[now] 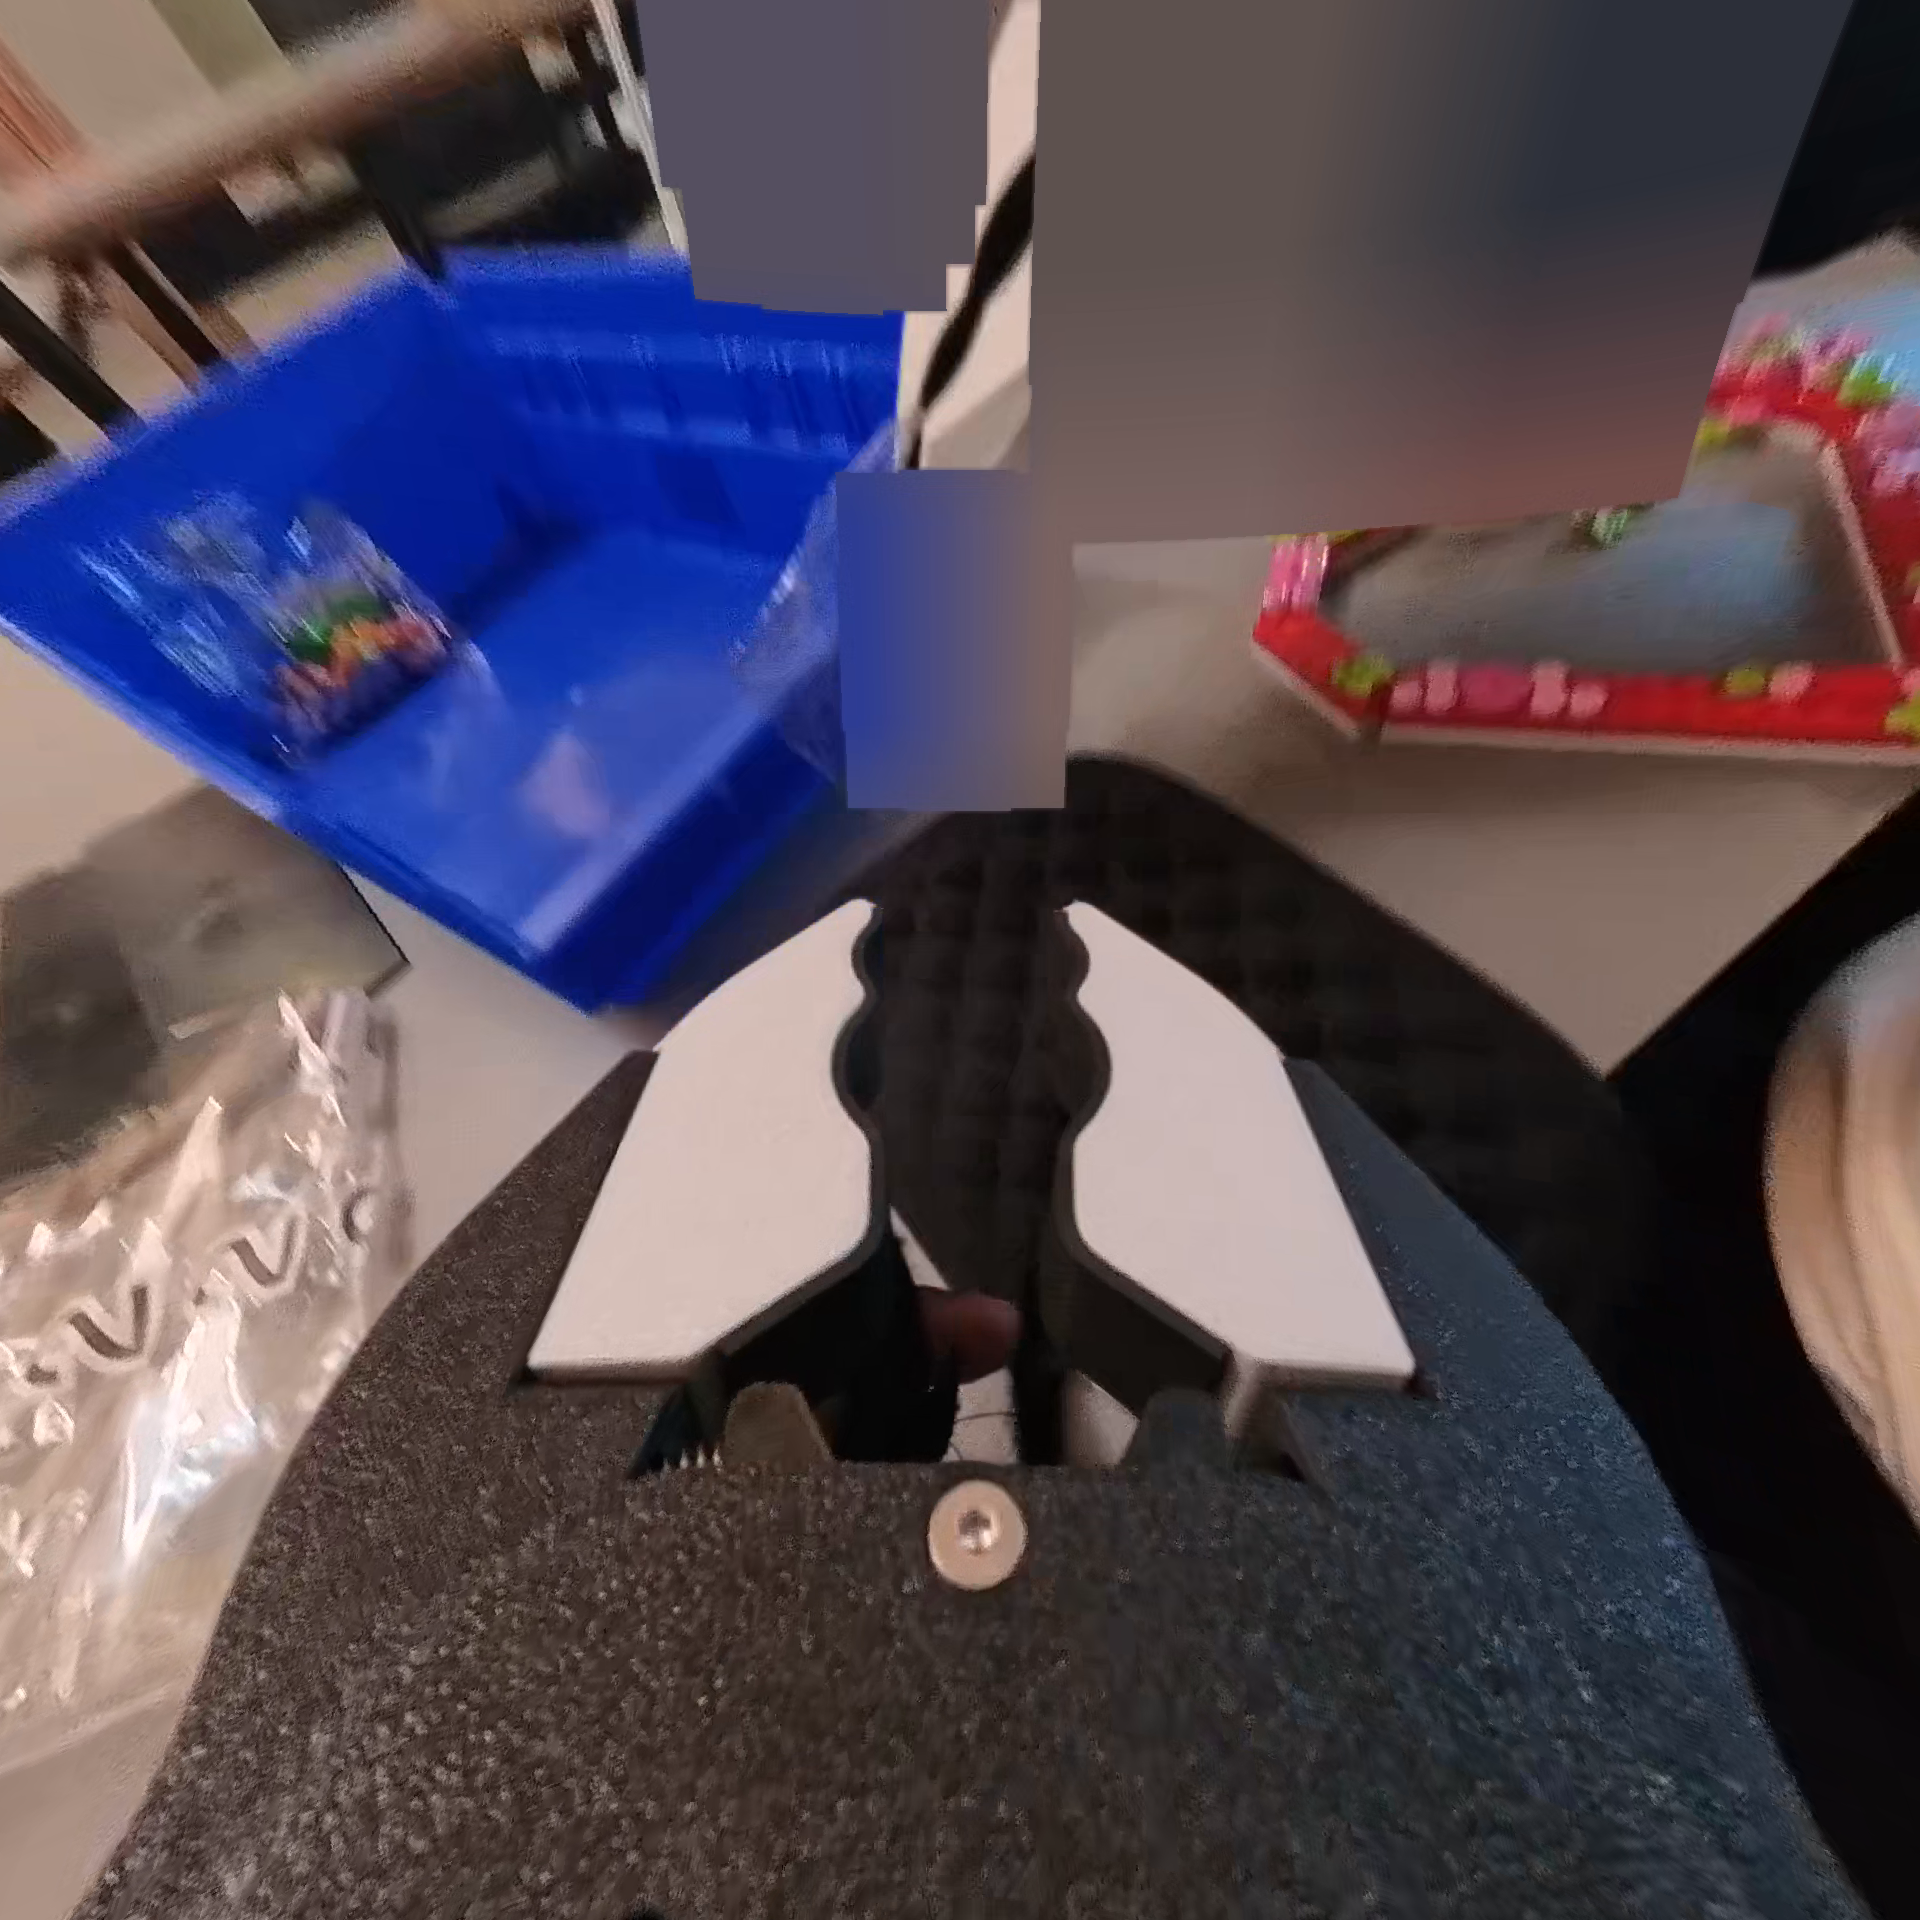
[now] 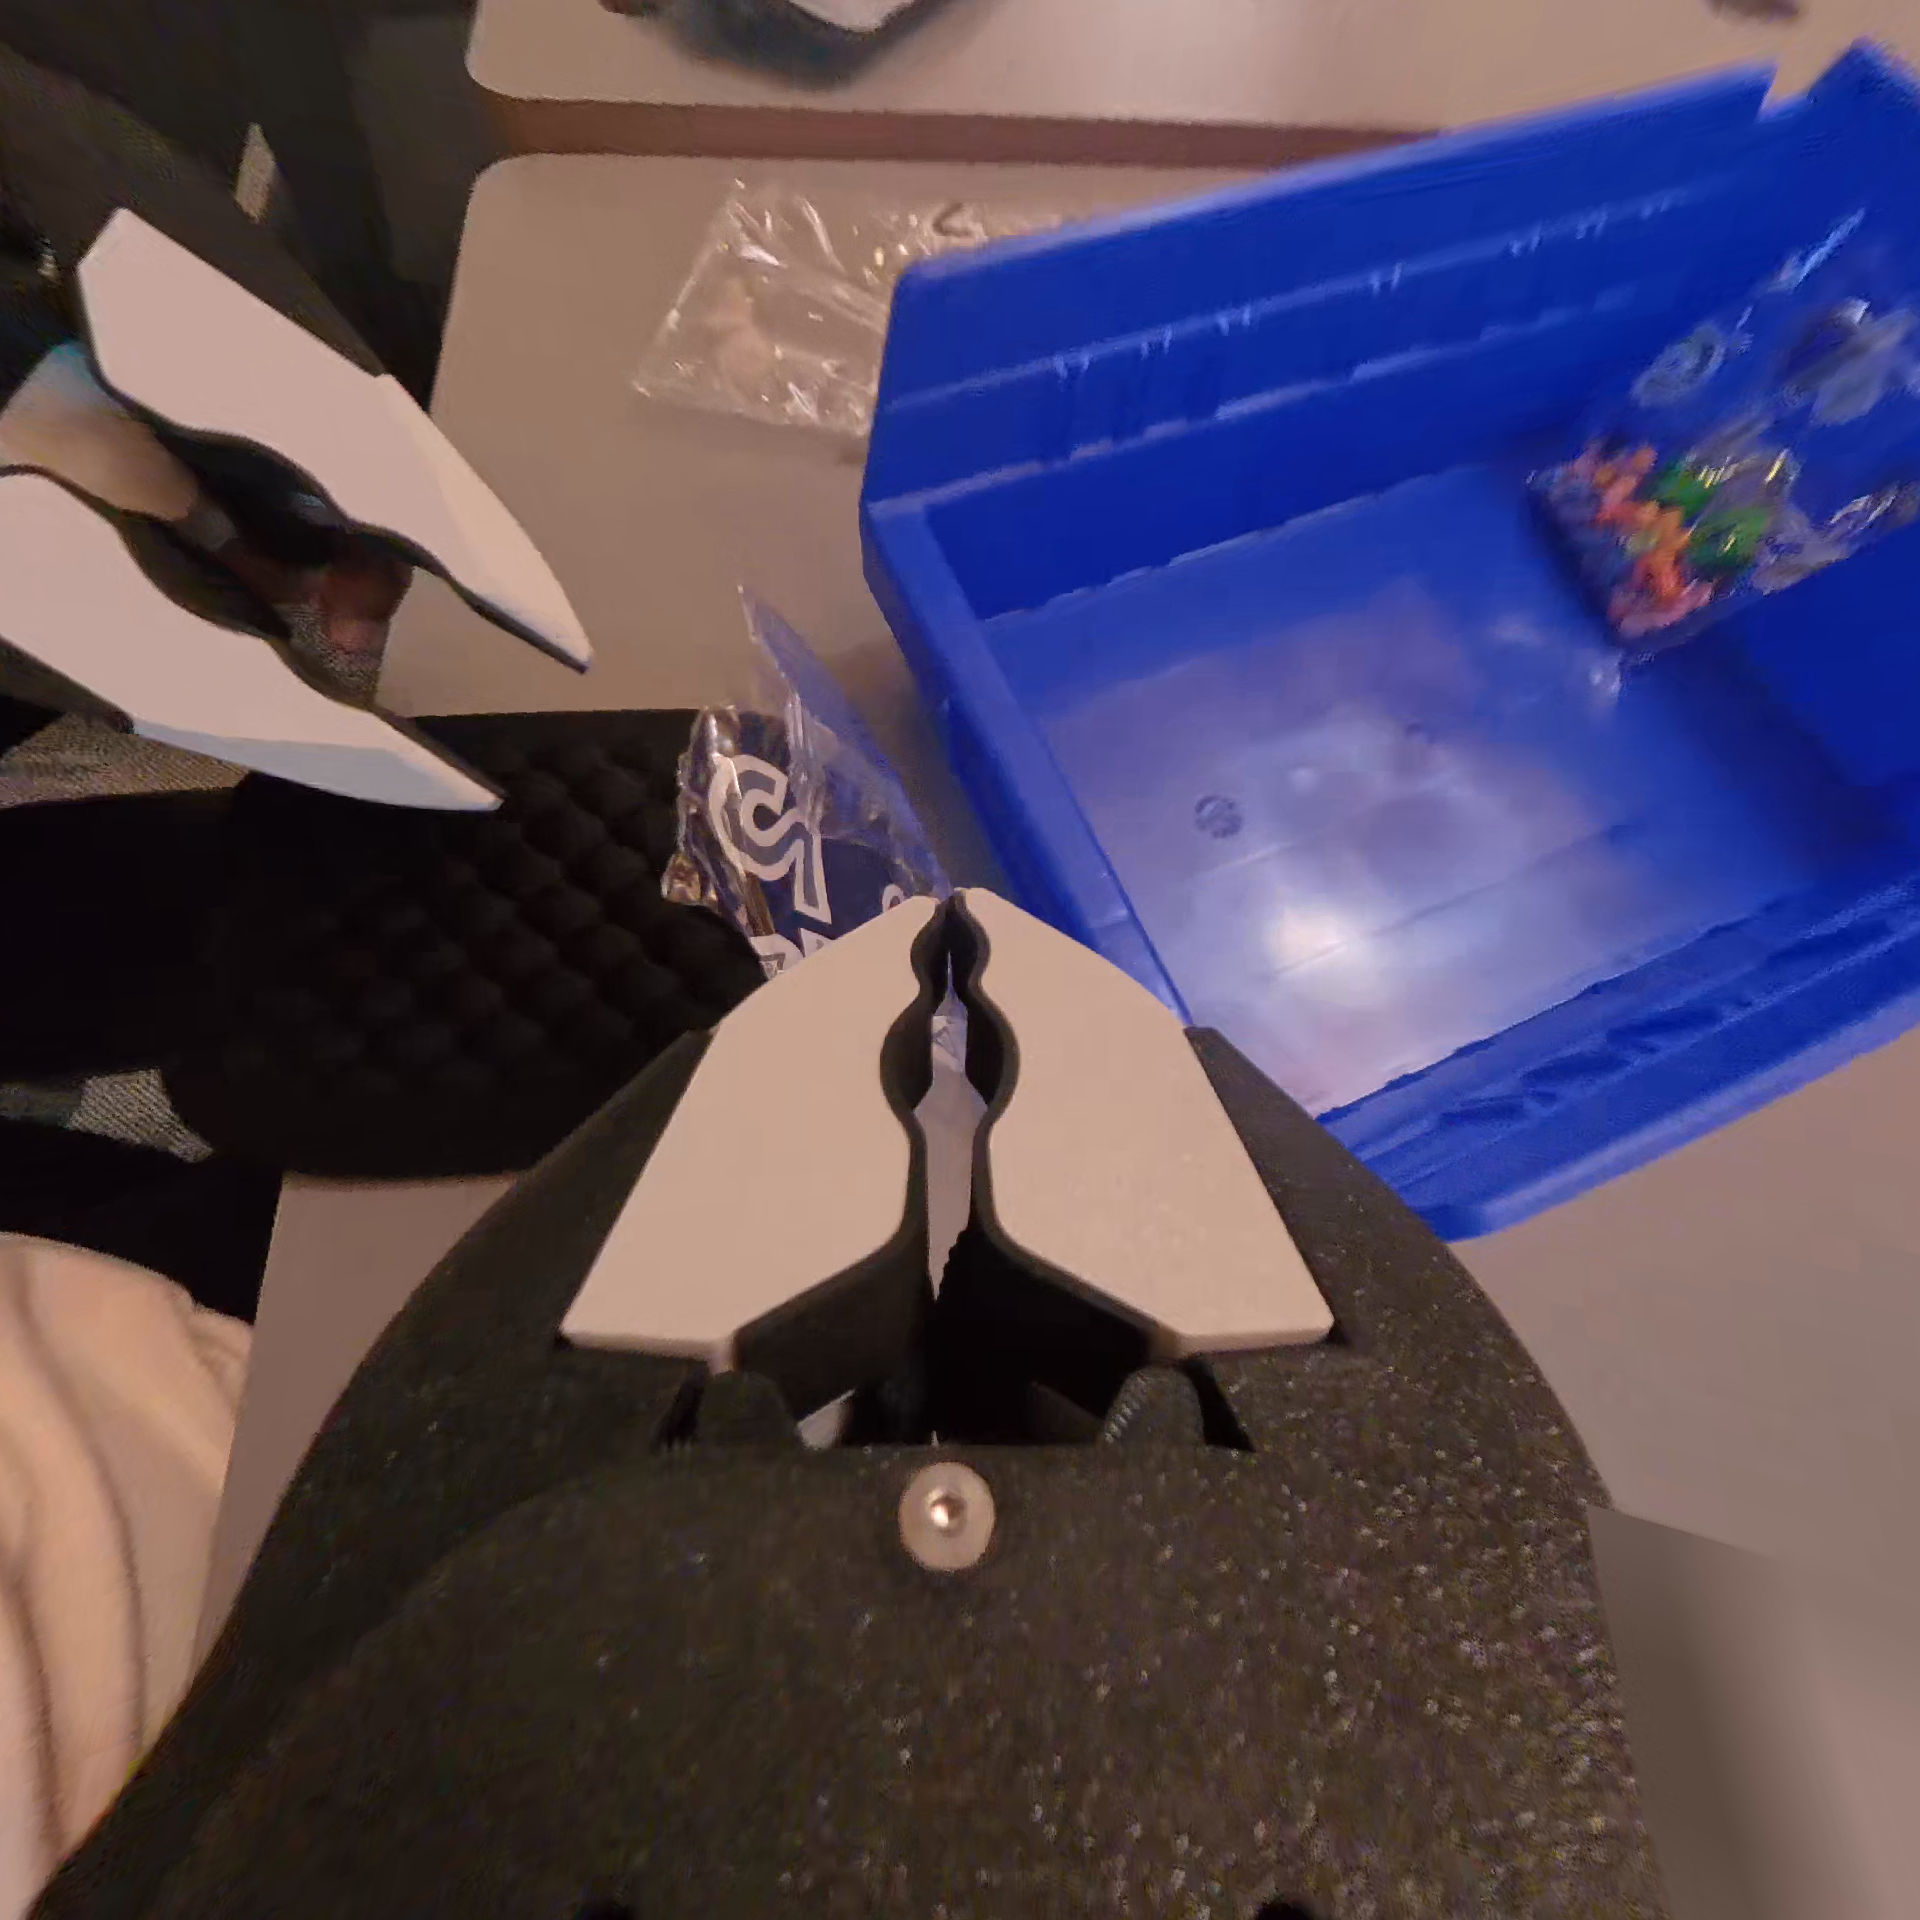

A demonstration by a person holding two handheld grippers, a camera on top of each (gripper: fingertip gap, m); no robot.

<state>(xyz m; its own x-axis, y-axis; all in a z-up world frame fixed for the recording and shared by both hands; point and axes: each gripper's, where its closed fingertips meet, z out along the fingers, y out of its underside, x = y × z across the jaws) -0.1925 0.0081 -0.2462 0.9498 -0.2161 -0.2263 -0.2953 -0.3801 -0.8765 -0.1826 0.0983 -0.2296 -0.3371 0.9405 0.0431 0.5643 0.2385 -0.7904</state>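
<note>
My right gripper (image 2: 951,906) is shut on the edge of a clear packet (image 2: 790,831) with blue and white contents, held just left of a blue plastic bin (image 2: 1143,343). A clear packet of colourful pieces (image 2: 1662,540) lies inside the bin. My left gripper (image 1: 971,914) is open over a black bumpy foam pad (image 1: 1351,935). It also shows in the right wrist view (image 2: 535,727), jaws apart above the foam pad (image 2: 416,935). In the left wrist view the bin (image 1: 623,416) is ahead on the left with the colourful packet (image 1: 343,623) in it.
A clear plastic bag (image 2: 800,312) lies on the pale table behind the bin and shows near the left gripper (image 1: 156,1299). A red patterned box (image 1: 1558,707) sits at the far right. A person's cream sleeve (image 2: 83,1507) is at the table's near edge. The grippers' ends are close to 10 cm from one another.
</note>
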